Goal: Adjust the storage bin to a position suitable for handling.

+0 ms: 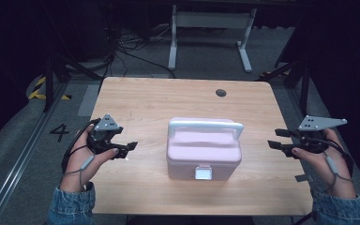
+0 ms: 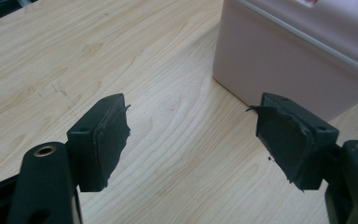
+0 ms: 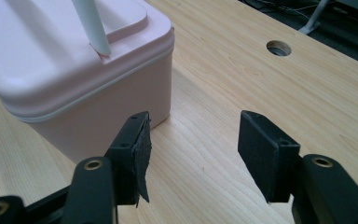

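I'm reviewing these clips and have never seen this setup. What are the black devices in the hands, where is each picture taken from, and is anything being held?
A person holds a hand-operated gripper in each hand: the left gripper and the right gripper. The high view looks down on the wooden table from above. The other two pictures come from cameras riding on each gripper, looking along its black jaws. A closed pink box with a white handle and a front latch sits mid-table, between the grippers. Both grippers are open and hold nothing.
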{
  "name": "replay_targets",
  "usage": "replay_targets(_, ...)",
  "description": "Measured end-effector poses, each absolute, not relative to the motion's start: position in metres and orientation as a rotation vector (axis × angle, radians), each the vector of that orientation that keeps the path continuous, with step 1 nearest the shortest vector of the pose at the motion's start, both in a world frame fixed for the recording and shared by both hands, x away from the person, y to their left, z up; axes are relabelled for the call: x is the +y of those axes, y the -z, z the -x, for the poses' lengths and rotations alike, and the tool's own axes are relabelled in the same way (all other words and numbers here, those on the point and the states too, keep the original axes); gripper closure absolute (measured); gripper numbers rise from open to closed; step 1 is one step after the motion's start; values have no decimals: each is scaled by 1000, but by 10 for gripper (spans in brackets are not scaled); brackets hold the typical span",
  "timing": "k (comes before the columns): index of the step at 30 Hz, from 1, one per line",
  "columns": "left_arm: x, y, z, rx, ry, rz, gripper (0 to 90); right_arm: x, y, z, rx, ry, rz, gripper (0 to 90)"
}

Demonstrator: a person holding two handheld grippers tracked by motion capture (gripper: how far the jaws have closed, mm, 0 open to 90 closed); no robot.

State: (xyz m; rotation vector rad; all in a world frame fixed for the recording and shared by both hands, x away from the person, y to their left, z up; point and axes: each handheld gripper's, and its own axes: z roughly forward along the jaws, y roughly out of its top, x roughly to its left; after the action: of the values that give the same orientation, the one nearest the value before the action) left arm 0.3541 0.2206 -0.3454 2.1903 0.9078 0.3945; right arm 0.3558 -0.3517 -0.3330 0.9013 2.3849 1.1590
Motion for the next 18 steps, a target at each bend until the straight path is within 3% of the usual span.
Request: replay_targets(18, 212, 341, -352, 905, -338, -2137, 254, -351, 335, -356, 2390, -1157, -917, 431)
